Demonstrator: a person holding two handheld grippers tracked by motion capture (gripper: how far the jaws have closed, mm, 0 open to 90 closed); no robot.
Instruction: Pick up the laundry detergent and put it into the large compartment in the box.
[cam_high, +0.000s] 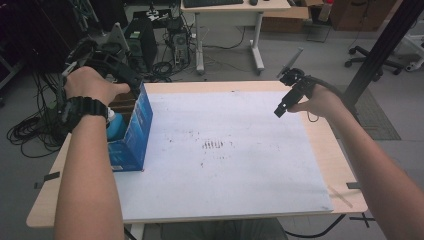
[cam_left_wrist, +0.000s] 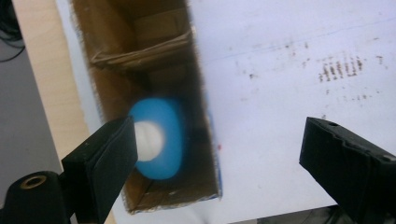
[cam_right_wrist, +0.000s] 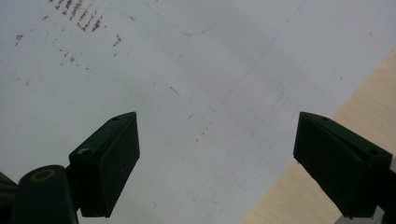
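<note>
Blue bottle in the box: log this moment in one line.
blue bottle: upright in box | left gripper: open above it | right gripper: open, empty

You are working at a light wooden table with a white sheet lying over most of it. Beyond its far edge a grey floor is stretching away, and a white desk is standing there. At far left a computer tower is sitting among tangled black cables. A black post is rising at right, an office chair base resting behind it.
</note>
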